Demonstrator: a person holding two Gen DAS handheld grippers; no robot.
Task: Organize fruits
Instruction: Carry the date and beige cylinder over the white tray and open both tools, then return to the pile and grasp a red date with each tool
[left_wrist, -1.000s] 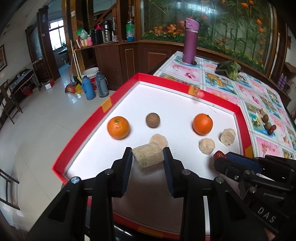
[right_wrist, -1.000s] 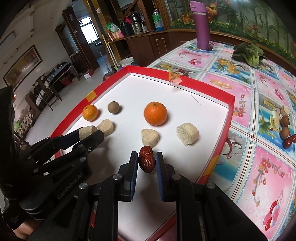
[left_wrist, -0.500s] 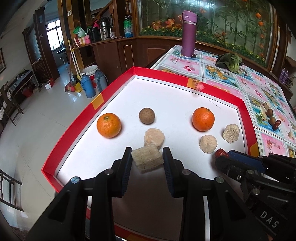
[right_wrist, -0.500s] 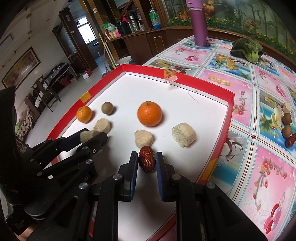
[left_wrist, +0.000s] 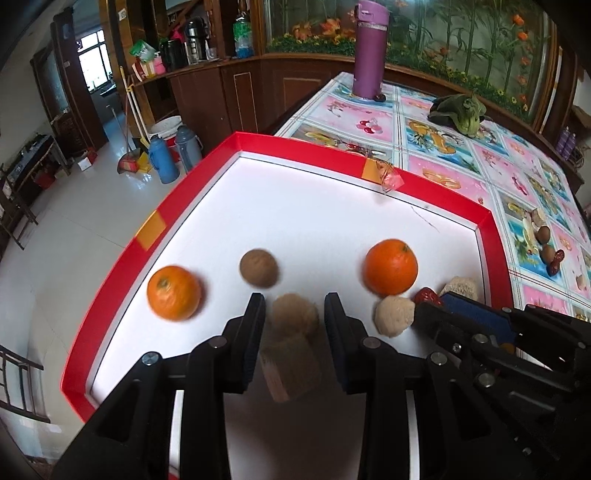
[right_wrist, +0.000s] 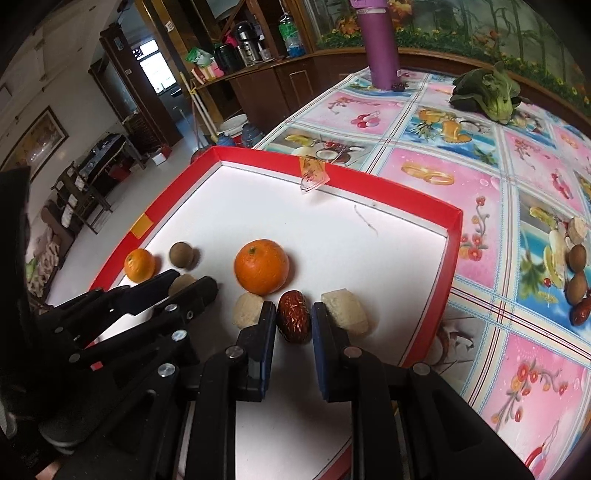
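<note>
While both tools hang over the red-rimmed white tray (left_wrist: 110, 284), the left gripper (left_wrist: 293, 321) is clenched on a beige block (left_wrist: 290, 363), a coarse, fibrous chunk with cut flat faces, and the right gripper (right_wrist: 293, 325) is clamped on a date (right_wrist: 293, 321), dark red, glossy and wrinkled. The date's long axis runs straight ahead along the fingers, its far end pointing toward the big orange (right_wrist: 261, 271); the block's long axis also runs fore and aft between its pads. On the smooth tray floor lie a small orange (left_wrist: 173, 291) with dimpled peel, a dull brown ball (left_wrist: 258, 267), and rough pale lumps, one round (right_wrist: 248, 309), one more oblong (right_wrist: 345, 312). Compared with a second ago both tools sit farther in over the tray: the block now overlaps another pale lump (left_wrist: 295, 314) that lay ahead of it, and the date hangs between the two lumps by the big orange. Both grips look unchanged.
</note>
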